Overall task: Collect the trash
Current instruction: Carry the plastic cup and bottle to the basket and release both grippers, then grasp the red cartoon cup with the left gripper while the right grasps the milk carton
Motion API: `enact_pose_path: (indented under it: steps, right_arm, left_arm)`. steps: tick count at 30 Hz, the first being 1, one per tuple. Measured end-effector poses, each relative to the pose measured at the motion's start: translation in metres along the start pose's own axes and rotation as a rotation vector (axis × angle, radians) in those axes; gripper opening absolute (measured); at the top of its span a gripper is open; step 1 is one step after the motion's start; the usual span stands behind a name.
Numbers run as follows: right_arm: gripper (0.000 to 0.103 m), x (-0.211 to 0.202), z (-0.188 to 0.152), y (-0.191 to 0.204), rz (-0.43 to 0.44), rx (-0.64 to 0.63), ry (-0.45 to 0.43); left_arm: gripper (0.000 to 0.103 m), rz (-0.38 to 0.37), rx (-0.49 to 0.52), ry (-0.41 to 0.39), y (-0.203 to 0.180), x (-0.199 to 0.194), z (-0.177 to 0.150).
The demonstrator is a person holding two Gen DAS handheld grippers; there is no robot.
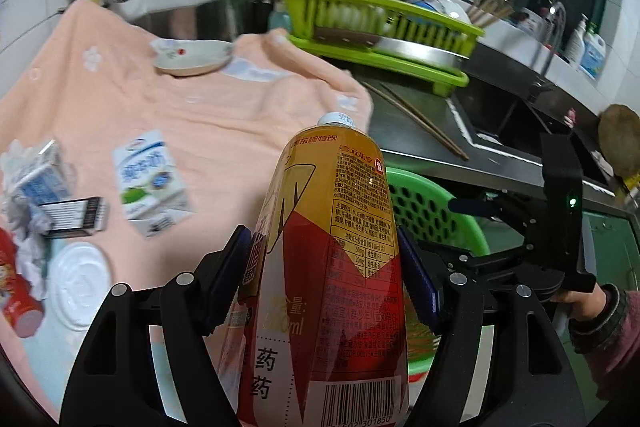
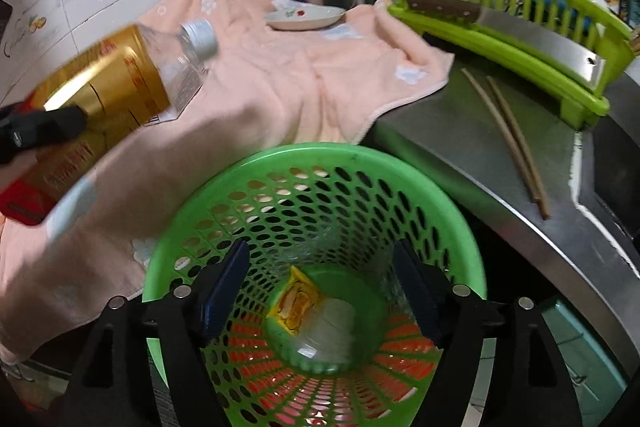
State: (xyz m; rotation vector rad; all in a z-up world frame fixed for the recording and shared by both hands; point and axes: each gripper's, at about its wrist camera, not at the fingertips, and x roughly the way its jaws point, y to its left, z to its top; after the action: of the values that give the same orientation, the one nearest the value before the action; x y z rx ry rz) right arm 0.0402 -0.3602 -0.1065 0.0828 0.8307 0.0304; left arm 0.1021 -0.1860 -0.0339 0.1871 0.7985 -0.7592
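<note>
My left gripper (image 1: 322, 243) is shut on a plastic drink bottle (image 1: 340, 167) with a gold and red label, cap pointing away. In the right wrist view that bottle (image 2: 120, 79) hangs tilted over the peach towel (image 2: 280, 75), left of the bin. My right gripper (image 2: 322, 275) stands open above the green perforated bin (image 2: 400, 167), nothing between its pads. A yellow wrapper (image 2: 296, 303) and a clear plastic piece (image 2: 332, 327) lie at the bin's bottom. On the towel lie a milk carton (image 1: 148, 179), a second carton (image 1: 40, 179), a dark box (image 1: 76, 217), a white lid (image 1: 80, 283) and a red can (image 1: 16, 291).
A small plate (image 1: 192, 57) sits at the towel's far side. A lime dish rack (image 1: 380, 19) with a cleaver (image 2: 500, 27) stands on the steel counter, chopsticks (image 2: 512, 135) lying in front. The sink (image 1: 500, 119) is to the right. A sleeved hand (image 1: 592, 307) holds the right gripper.
</note>
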Motion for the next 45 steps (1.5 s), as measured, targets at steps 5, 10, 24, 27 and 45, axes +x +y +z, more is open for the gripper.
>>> enact_pose_path:
  steps: [5,10,24,27,45]
  right_arm:
    - [0.075,-0.013,-0.003,-0.009,-0.028,0.007,-0.035]
    - [0.077,-0.024,-0.006,-0.02,-0.041,0.031,-0.061]
    - [0.077,-0.029,0.002,-0.016,-0.022,0.032,-0.077]
    - [0.077,-0.028,0.009,-0.005,-0.001,0.01,-0.081]
    - [0.077,0.018,0.093,0.109,0.197,-0.129,-0.056]
  left_arm:
    - [0.072,-0.033,0.014,0.033,-0.022,0.025,-0.004]
    - [0.072,-0.053,0.016,0.072,-0.036,0.049,-0.009]
    - [0.087,-0.036,-0.004,0.068,-0.033,0.049,-0.018]
    - [0.087,-0.006,-0.027,0.047,-0.019,0.035,-0.018]
    - [0.087,0.266,-0.244,-0.049,0.118,-0.061,-0.04]
